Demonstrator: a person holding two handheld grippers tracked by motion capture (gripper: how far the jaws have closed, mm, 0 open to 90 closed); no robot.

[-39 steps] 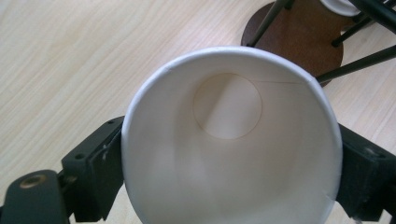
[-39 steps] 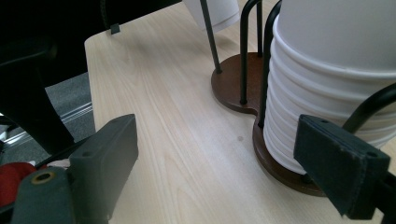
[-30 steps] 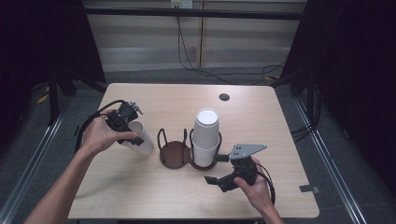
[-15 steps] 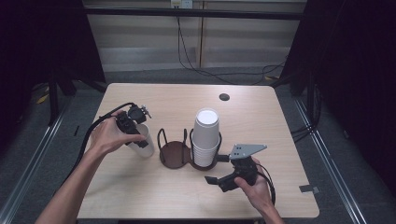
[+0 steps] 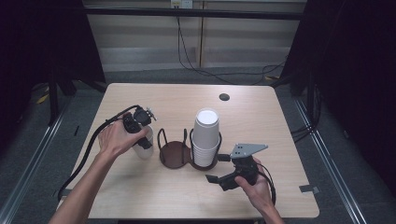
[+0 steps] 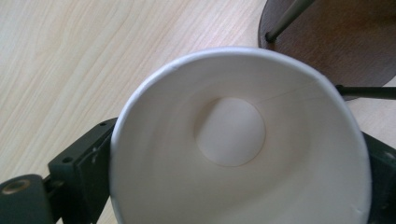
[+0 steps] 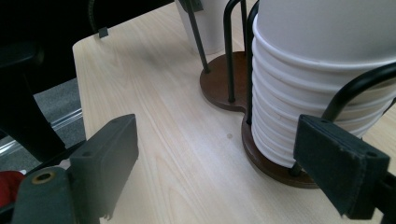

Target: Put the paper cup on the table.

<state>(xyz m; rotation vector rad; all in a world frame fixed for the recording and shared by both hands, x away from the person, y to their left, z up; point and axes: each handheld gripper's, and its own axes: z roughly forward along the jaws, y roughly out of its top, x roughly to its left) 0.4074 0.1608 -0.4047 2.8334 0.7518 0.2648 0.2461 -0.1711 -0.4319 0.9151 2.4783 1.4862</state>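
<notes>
The left gripper (image 5: 142,135) has carried the single white paper cup (image 5: 144,148) down onto the table (image 5: 154,196) just beside the dark two-ring cup holder (image 5: 173,154), and its jaws have just been opening around the rim. The cup looks set down upright and about released. The right gripper (image 5: 219,169) waits spread, empty, near the stack of white paper cups (image 5: 206,137).

A light wooden table (image 5: 261,116) stood at frame centre on grey floor (image 5: 336,154); a pale panelled wall (image 5: 140,42) crossed the top, dark curtains (image 5: 359,70) flanking both sides.
</notes>
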